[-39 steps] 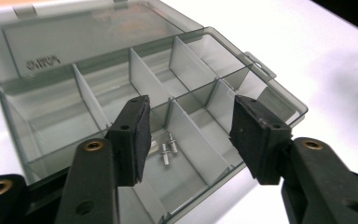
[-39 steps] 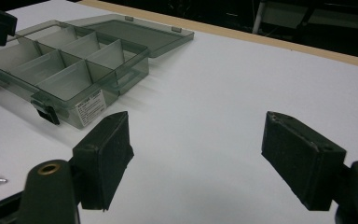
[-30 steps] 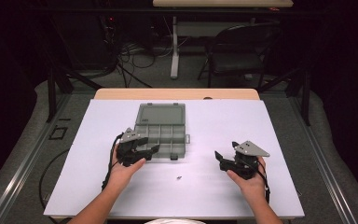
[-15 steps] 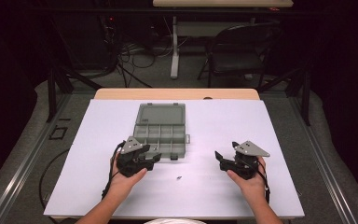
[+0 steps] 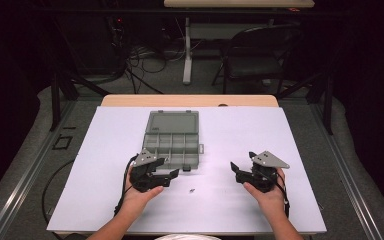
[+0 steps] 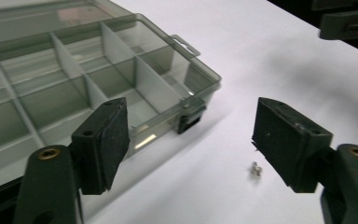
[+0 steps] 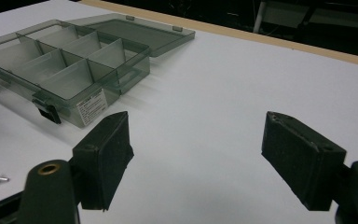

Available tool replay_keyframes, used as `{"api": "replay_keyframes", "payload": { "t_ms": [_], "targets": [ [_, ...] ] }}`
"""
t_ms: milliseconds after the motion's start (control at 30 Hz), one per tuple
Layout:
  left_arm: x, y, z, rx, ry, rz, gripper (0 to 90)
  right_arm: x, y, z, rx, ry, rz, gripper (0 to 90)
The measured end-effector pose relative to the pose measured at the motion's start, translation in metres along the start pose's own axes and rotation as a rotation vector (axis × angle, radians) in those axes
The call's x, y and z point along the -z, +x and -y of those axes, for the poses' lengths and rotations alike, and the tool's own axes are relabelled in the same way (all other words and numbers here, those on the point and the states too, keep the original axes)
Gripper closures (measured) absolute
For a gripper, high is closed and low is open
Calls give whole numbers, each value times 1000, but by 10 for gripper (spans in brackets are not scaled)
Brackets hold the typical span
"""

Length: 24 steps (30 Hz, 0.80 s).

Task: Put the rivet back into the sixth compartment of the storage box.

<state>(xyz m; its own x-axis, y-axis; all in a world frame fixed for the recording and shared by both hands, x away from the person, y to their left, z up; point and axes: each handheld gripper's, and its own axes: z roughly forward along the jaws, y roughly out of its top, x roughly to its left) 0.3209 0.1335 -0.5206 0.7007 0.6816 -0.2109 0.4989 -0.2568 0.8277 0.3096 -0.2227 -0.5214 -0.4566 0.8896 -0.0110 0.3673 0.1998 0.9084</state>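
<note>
Shiny metal is what catches the eye first: a tiny screw (image 5: 192,190) is seen lying loose on the white table cover (image 5: 300,130), just in front of the smoky grey compartment box (image 5: 172,146) and well clear of it. From above, the left gripper (image 5: 172,175) is held just beside the screw, at the box's near edge, with its jaws spread wide after just being opened further and nothing between the pads. The right gripper (image 5: 236,167) is kept well off to the box's right, jaws also apart and empty.

Nothing is parked between either gripper and the screw.

Along the left gripper's own jaws, the screw (image 6: 256,169) is picked out close to one pad, plus the box's front latch (image 6: 189,122). From the right gripper view, a white label (image 7: 91,107) on the box wall and the flipped-back lid (image 7: 135,25) behind it are made out.
</note>
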Motion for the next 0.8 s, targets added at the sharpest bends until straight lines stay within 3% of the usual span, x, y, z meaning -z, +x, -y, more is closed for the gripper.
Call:
{"api": "replay_keyframes", "payload": {
  "t_ms": [133, 500, 800],
  "targets": [
    [-3, -4, 1, -20, 7, 7, 245, 0, 0, 0, 1, -1, 0, 228],
    [-18, -18, 12, -55, 34, 14, 411, 1, 0, 0, 1, 1, -1, 230],
    [-28, -20, 18, -47, 78, 34, 445, 1, 0, 0, 3, -1, 0, 230]
  ]
}}
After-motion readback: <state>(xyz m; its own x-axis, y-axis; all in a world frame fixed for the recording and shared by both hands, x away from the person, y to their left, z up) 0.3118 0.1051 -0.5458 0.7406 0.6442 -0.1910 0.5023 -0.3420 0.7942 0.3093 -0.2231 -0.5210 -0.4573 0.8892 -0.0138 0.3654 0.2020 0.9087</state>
